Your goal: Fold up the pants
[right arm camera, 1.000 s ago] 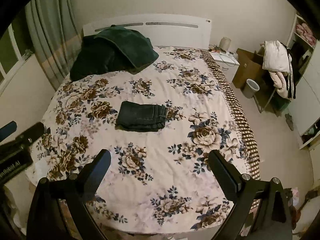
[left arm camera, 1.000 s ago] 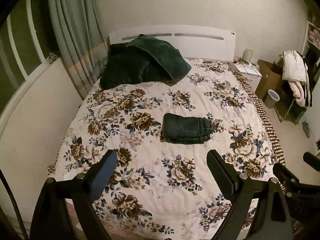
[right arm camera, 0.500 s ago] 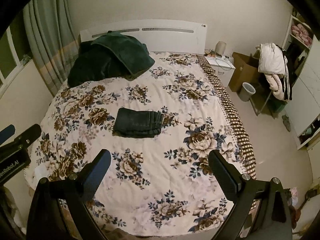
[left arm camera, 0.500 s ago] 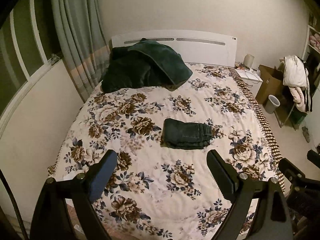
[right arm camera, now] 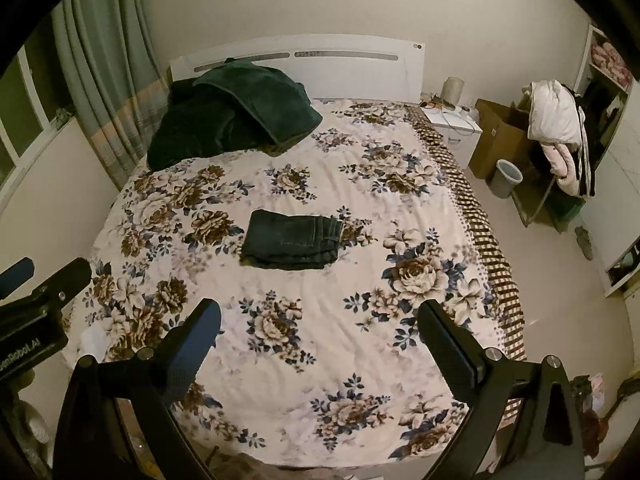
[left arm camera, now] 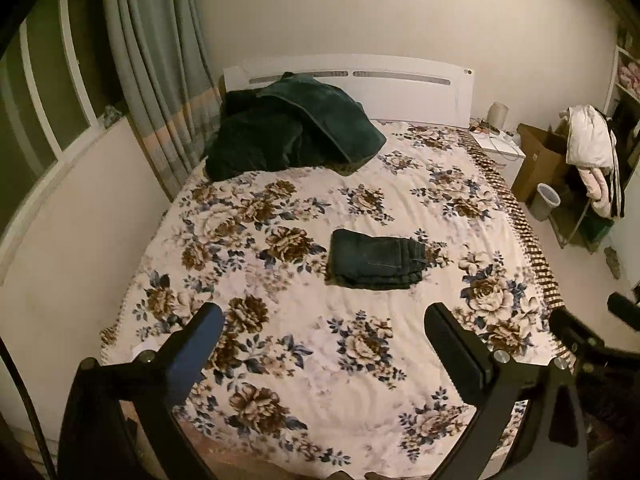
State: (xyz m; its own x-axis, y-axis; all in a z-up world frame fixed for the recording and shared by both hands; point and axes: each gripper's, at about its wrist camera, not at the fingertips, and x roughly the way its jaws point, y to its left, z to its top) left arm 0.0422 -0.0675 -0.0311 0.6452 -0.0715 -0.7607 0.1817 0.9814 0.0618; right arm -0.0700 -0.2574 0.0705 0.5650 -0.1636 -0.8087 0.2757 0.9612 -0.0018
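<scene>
Since a second back both views have pulled away a touch, so the bed looks smaller and more wall shows, and the left gripper's jaws have just been opening a bit wider with nothing between them. We've got the dark blue denim pants, folded into a compact rectangle, lying well ahead of both grippers, roughly centred between the left one's fingers and a bit left of centre for the right gripper. That one's spread wide too, holding nothing.

Our read: the folding itself looks done, and we're at the backing-off stage. If anything's left, it's maybe squaring up the stacked edges, which would mean reaching forward and down again to the bundle.

Outward from there: the pants sit on a cream quilted bedspread with brown and blue flowers, soft and slightly rippled. Beyond them, near the white headboard, a dark green plush blanket is heaped. Grey-green curtains hang to our left; off right there's a cardboard box, a small grey bin and a rack of pale clothes.
</scene>
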